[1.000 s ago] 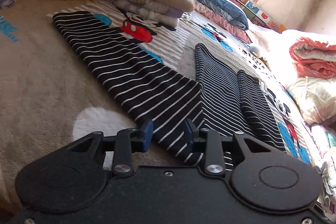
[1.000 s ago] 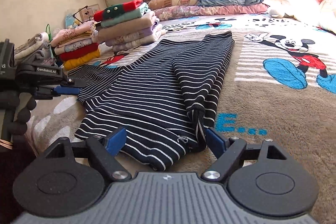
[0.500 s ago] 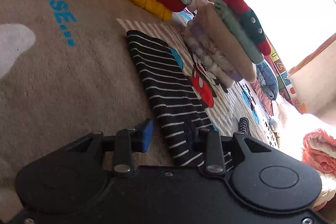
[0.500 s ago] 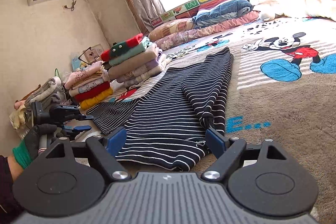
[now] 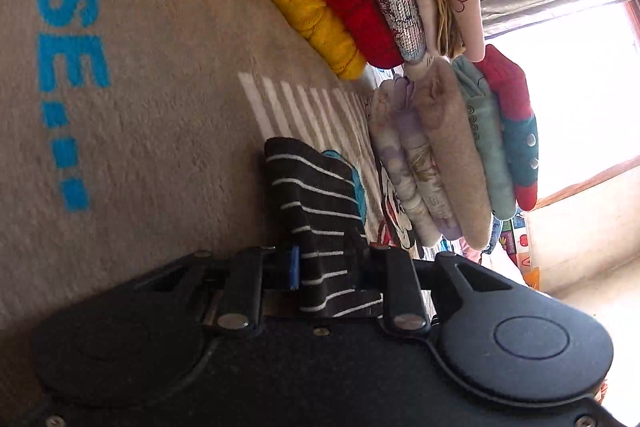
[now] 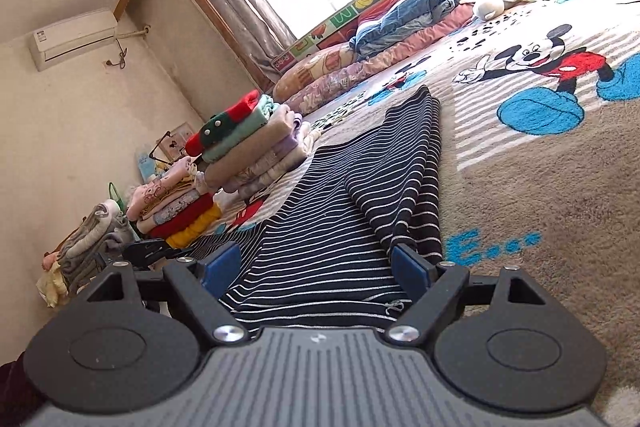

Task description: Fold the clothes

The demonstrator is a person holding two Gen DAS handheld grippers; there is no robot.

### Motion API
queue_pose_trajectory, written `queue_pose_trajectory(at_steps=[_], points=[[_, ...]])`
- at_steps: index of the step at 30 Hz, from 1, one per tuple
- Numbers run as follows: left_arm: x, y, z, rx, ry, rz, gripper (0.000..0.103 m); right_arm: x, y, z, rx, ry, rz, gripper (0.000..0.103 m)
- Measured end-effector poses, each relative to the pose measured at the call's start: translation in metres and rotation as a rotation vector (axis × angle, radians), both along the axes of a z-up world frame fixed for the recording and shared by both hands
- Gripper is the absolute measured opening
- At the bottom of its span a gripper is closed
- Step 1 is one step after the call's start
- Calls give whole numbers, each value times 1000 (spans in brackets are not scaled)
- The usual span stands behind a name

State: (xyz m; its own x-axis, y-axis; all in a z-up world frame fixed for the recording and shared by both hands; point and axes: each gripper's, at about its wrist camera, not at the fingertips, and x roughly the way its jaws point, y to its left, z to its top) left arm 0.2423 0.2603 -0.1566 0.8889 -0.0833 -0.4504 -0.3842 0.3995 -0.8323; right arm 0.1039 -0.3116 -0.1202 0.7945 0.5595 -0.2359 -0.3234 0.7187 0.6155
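Two folded stacks (image 5: 400, 75) stand just beside the striped garment (image 5: 320, 211).

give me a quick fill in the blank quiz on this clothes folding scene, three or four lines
1. The left gripper has a striped ______ between its fingers.
2. The bottom garment of the folded stack nearest the blue lettering is ______ in colour.
3. The striped garment is black with ______ stripes.
4. The right gripper has its jaws ______ over the garment's edge.

Missing words: sleeve; yellow; white; open
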Motion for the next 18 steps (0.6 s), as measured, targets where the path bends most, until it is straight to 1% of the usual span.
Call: queue_pose_trajectory(at_steps=[1, 2, 3, 6, 10, 15, 18], points=[[1, -2, 3, 25, 0, -1, 4, 3, 1, 1, 8, -6, 4, 82], [3, -5, 6, 52, -1, -2, 2, 5, 3, 3, 16, -13, 8, 82], [3, -9, 10, 74, -14, -5, 2, 8, 4, 4, 22, -18, 12, 82], [3, -28, 32, 163, -90, -53, 2, 16, 8, 7, 47, -29, 26, 82], [-1, -65, 59, 270, -177, -136, 1, 26, 11, 6, 102, -35, 43, 82], [5, -119, 84, 377, -233, -252, 1, 35, 14, 3, 162, -28, 55, 82], [10, -155, 93, 449, -248, -316, 1, 37, 14, 2, 194, -26, 63, 82]])
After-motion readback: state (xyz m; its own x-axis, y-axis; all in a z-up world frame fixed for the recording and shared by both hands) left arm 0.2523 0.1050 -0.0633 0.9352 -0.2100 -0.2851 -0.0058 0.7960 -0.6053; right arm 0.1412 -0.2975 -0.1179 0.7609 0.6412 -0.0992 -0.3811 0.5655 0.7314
